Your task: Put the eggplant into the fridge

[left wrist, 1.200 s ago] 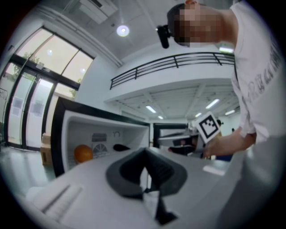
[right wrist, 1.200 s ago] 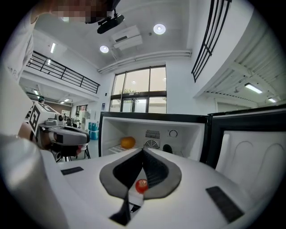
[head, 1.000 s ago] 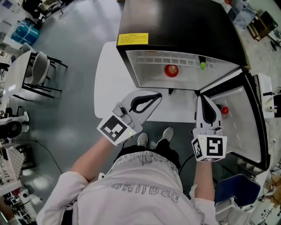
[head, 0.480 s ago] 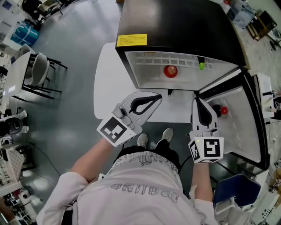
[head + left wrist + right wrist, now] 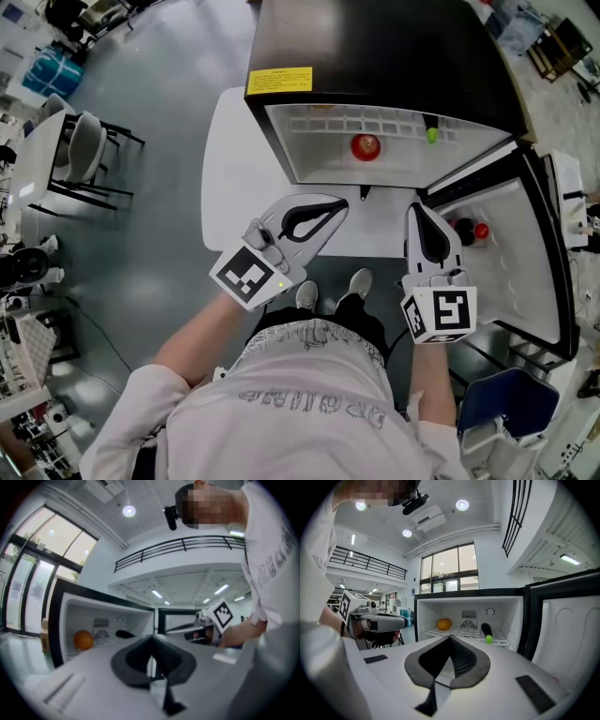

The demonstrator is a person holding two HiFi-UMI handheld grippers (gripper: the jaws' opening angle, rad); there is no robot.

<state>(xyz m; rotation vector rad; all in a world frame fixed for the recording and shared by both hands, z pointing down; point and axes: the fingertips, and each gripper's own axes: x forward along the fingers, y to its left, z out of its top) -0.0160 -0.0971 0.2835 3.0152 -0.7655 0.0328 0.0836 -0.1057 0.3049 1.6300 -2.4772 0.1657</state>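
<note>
Gaping fridge (image 5: 375, 47): a black compact fridge with a white lining is seen at the upper middle of the head view. Its mouth is turned toward the person, presumably so that the shelf can be reached.
Door (image 5: 525, 253): the black door with a white moulded liner is swung wide to the right edge of the frame. It is judged to be left open only until both tools are drawn clear.
Table (image 5: 230, 187): a white rectangular tabletop shows at centre left, and the fridge is carried on it.
Left gripper (image 5: 337, 204): the grey two-jaw tool with a marker cube is held at lower centre, over the table's front edge. Its jaws are pressed together with nothing between them, so it is judged idle.
Right gripper (image 5: 417, 211): the matching grey tool is held right of centre, between the opening and the door. Its jaws are closed and empty, and it is pointed toward the shelf.
Shelf (image 5: 464, 633): a white wire rack is laid across the inside of the fridge.
Eggplant (image 5: 431, 131): the dark, elongated eggplant with a green stem end lies on the rack at the opening's upper right, touched by neither tool. The placing is judged done.
Fruit (image 5: 366, 147): a round orange-red fruit is kept on the same rack, apart to the left.
</note>
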